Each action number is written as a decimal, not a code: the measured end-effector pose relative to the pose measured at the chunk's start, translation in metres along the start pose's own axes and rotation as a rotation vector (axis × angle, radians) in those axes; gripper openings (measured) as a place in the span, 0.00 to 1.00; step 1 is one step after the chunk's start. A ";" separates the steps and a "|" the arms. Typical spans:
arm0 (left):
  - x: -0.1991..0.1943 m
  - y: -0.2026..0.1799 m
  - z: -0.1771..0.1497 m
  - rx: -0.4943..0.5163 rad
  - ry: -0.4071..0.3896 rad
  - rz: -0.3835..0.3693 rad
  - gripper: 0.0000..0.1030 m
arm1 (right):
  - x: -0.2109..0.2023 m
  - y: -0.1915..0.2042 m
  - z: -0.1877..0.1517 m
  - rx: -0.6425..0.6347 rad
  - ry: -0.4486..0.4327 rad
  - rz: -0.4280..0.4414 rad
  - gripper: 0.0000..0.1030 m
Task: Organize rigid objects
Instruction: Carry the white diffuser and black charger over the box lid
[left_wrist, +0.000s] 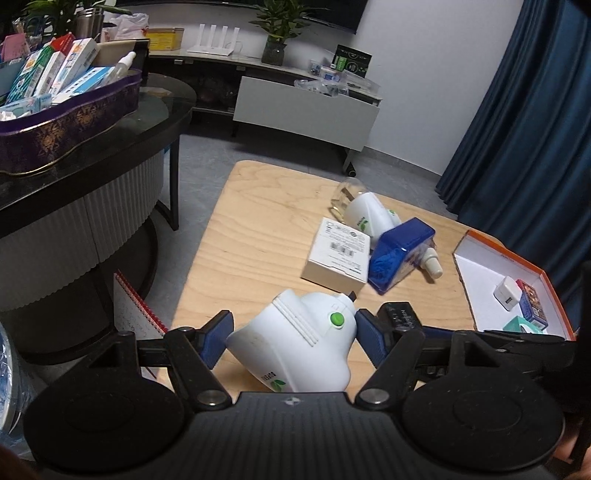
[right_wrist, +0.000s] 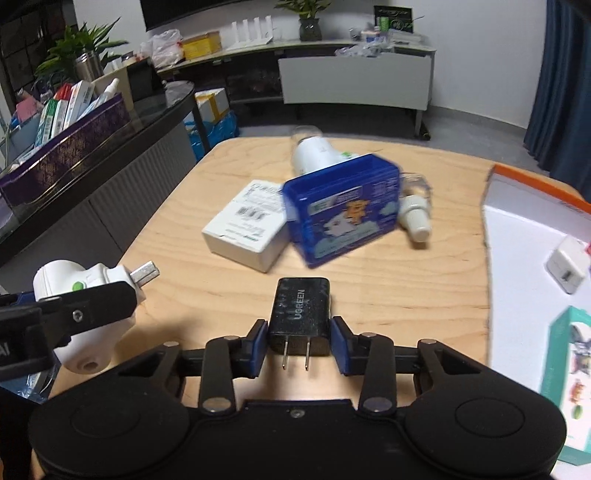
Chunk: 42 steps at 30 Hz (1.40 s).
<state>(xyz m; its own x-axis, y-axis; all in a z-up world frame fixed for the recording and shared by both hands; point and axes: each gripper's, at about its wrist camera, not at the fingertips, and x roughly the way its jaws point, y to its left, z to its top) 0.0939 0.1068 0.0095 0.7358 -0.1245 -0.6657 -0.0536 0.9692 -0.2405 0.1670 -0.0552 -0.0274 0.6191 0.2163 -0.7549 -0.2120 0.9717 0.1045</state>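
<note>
Your left gripper (left_wrist: 291, 332) clamps one white plug-in diffuser (left_wrist: 295, 343); right gripper (right_wrist: 299, 347) jaws pinch one black charger (right_wrist: 301, 314). Second diffuser (left_wrist: 369, 218) lies on desk (left_wrist: 258, 221).

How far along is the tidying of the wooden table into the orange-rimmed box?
Done: a small white cube charger and small cartons lie in the orange-rimmed white box. In hand: the left gripper holds a white plug-in vaporizer; the right gripper is closed on the black wall charger. Left: the white flat carton, blue plastic case and second white vaporizer.
</note>
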 end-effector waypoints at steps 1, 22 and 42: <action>0.000 -0.002 0.000 -0.002 0.003 -0.007 0.71 | -0.005 -0.004 -0.001 0.009 -0.010 0.001 0.44; 0.001 -0.037 -0.010 0.068 0.030 -0.042 0.71 | -0.015 -0.041 -0.019 0.008 0.032 -0.033 0.47; 0.012 -0.201 0.035 0.213 0.032 -0.285 0.71 | -0.170 -0.186 -0.004 0.204 -0.244 -0.295 0.43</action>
<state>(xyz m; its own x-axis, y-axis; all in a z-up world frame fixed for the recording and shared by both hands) 0.1378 -0.0817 0.0745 0.6790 -0.3993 -0.6160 0.2947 0.9168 -0.2694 0.0982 -0.2733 0.0790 0.7964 -0.0809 -0.5993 0.1392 0.9889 0.0514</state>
